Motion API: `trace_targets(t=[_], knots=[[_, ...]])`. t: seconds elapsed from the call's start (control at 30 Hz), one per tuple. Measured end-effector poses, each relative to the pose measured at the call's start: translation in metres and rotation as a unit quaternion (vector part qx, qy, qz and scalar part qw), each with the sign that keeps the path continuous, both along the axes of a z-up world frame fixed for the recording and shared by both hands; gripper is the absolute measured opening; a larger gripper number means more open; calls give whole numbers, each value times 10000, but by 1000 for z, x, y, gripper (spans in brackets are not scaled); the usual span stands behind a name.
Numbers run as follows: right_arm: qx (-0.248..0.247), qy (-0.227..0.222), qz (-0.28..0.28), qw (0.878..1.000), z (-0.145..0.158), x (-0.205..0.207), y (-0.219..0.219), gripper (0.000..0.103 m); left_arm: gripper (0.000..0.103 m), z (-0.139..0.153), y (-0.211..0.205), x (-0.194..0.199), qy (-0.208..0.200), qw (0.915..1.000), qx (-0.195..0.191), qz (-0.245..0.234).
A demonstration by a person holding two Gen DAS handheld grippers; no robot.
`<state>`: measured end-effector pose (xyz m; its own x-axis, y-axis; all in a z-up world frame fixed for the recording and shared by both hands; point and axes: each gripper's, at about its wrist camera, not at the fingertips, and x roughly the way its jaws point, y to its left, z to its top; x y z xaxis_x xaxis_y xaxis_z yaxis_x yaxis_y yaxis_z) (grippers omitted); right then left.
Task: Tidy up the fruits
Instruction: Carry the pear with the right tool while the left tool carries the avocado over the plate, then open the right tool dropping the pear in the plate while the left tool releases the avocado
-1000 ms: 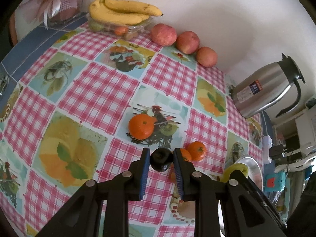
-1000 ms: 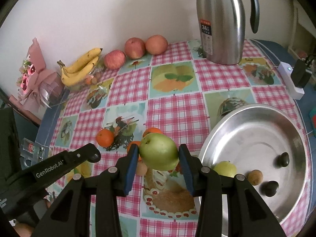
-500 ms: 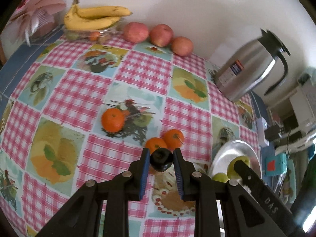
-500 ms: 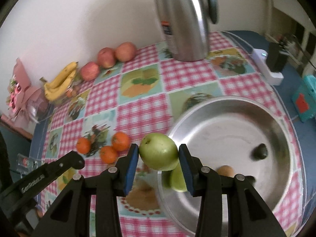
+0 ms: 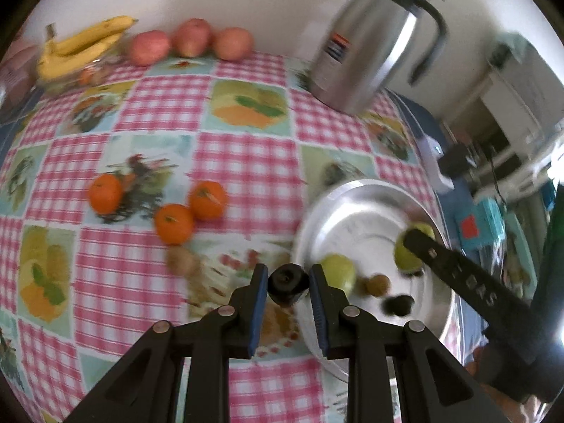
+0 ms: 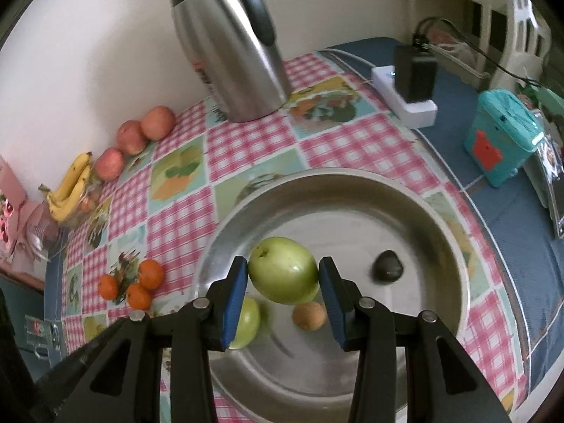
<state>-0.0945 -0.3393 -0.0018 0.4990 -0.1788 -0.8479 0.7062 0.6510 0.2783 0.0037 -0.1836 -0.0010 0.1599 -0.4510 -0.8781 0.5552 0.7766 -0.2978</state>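
Observation:
My left gripper (image 5: 287, 283) is shut on a small dark fruit (image 5: 288, 282) and holds it above the cloth just left of the steel bowl's rim (image 5: 356, 190). My right gripper (image 6: 283, 275) is shut on a green apple (image 6: 282, 269) and holds it over the steel bowl (image 6: 423, 211). The bowl holds another green apple (image 6: 248, 320), a brown fruit (image 6: 309, 315) and a dark fruit (image 6: 387, 264). In the left wrist view the right gripper's arm (image 5: 458, 282) reaches over the bowl with its apple (image 5: 410, 252).
Three oranges (image 5: 174, 222) and a brown fruit (image 5: 181, 261) lie on the checked cloth. Bananas (image 5: 81, 47) and three red apples (image 5: 192, 38) line the back wall. A steel jug (image 6: 232, 38) stands behind the bowl. A charger (image 6: 412, 81) and teal box (image 6: 500, 137) sit right.
Both grippers have moved right with their fruits. The right gripper's apple is now over the bowl's inside; the left gripper has come up to the bowl's left rim.

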Motion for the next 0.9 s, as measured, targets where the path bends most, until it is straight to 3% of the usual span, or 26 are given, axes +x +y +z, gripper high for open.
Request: trace_targets(t=[0.33,0.9], knots=[[54,39,-208,9998,-8,-6,-9,44,26,-25,-40,-37,146,9967,304,-737],[83,-20,-350,9994,-11,-7,-11,43,27,-40,-44,-35,308,9957,413,-775]])
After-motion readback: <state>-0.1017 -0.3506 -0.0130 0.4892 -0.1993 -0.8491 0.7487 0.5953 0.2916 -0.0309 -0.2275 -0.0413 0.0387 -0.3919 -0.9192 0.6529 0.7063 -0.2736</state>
